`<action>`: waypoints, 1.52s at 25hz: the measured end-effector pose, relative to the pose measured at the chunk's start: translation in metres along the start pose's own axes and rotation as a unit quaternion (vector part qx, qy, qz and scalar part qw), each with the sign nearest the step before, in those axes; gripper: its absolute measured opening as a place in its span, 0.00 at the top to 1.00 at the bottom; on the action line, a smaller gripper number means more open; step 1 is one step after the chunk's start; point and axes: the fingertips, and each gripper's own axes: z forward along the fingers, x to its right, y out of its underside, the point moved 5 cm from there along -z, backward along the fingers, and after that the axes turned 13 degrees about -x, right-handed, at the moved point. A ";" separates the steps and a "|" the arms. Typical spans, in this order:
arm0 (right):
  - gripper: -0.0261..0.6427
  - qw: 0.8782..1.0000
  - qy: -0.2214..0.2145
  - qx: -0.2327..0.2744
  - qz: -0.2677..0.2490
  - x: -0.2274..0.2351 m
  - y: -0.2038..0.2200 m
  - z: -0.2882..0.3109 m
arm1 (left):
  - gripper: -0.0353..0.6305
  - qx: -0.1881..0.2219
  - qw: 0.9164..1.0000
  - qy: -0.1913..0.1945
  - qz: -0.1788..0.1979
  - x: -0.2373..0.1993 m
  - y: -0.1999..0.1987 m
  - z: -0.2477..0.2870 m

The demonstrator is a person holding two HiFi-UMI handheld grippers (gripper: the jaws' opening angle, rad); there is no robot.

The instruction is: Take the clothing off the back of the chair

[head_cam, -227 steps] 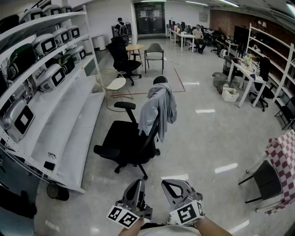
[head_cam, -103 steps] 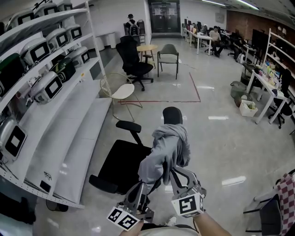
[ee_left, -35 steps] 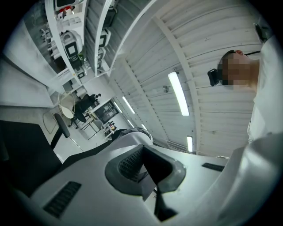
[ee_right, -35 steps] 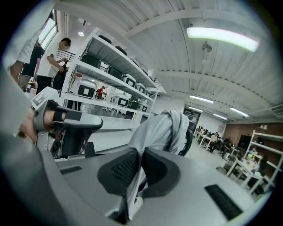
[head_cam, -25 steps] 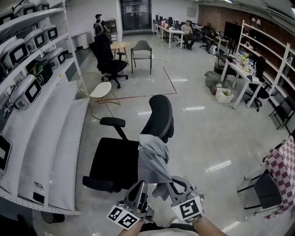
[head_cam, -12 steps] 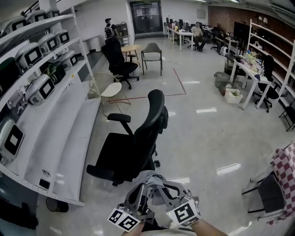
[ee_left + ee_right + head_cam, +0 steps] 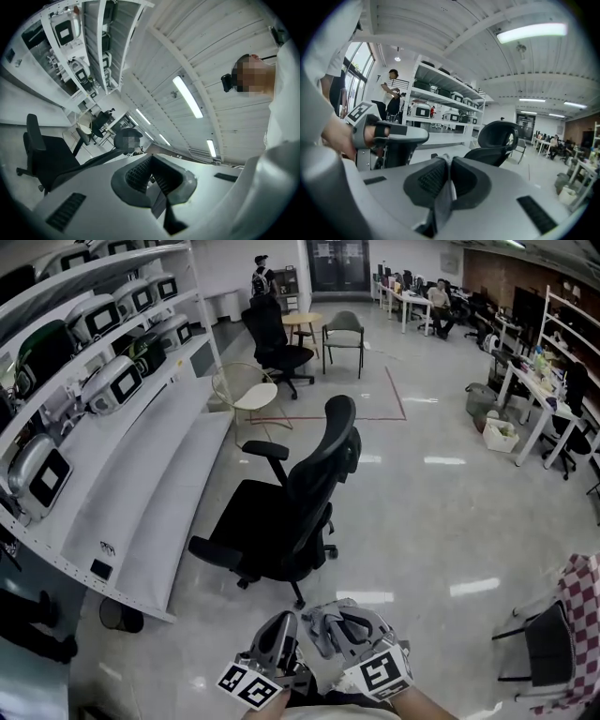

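- Glossy office floor [image 7: 441, 521] lies below us, shelves [image 7: 141, 456] at ten o'clock.
- We judge the task all but finished; perhaps only a set-down remains.
- Our left gripper [image 7: 277, 641] and right gripper [image 7: 354, 638] each pinch the grey clothing [image 7: 326, 632], jaws nearly together.
- At twelve o'clock the chair [image 7: 300, 512] stands well apart, its back bare.

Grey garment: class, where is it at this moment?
In the head view the grey garment is bunched at bottom centre, pinched by both the left gripper and right gripper, just in front of the bare black chair.
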 end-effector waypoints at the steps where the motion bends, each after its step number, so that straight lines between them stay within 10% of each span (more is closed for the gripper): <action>1: 0.92 1.000 -0.002 -0.001 0.002 -0.002 0.001 -0.002 | 0.94 -0.004 1.000 -0.001 0.001 0.001 0.001 -0.002; 38: 0.92 0.998 0.054 -0.002 -0.021 -0.033 -0.059 0.026 | 0.94 -0.006 0.997 0.070 0.017 -0.032 -0.062 -0.006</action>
